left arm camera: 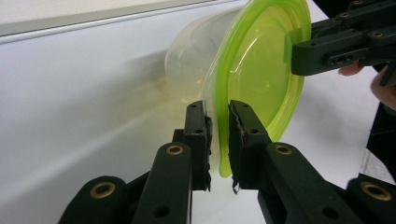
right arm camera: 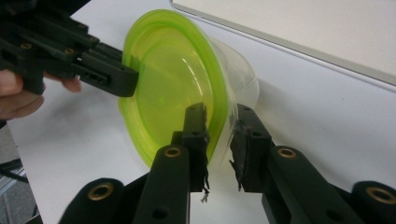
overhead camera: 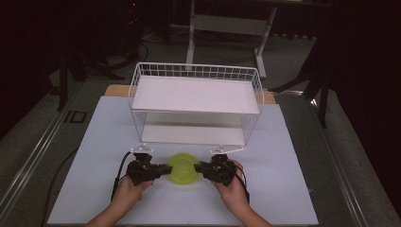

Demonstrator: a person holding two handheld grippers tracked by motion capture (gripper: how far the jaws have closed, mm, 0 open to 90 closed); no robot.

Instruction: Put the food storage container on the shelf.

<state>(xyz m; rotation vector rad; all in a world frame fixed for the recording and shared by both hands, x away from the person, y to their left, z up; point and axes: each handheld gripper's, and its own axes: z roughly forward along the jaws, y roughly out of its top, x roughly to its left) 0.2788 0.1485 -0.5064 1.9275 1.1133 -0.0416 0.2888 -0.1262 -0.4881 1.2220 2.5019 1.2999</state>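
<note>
Over the white table (overhead camera: 293, 156), green-lidded container (overhead camera: 184, 168) rim clamped between both grippers' jaws

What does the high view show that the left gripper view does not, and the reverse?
High view alone: the white two-tier wire rack behind the work and both of the person's hands.

Left gripper view alone: close up, the left hand-held gripper has its jaws clamped on the green rim, and the container's clear plastic body.

Both: the round clear plastic container with lime-green lid, held at opposite edges, the right hand-held gripper and the white table.
</note>
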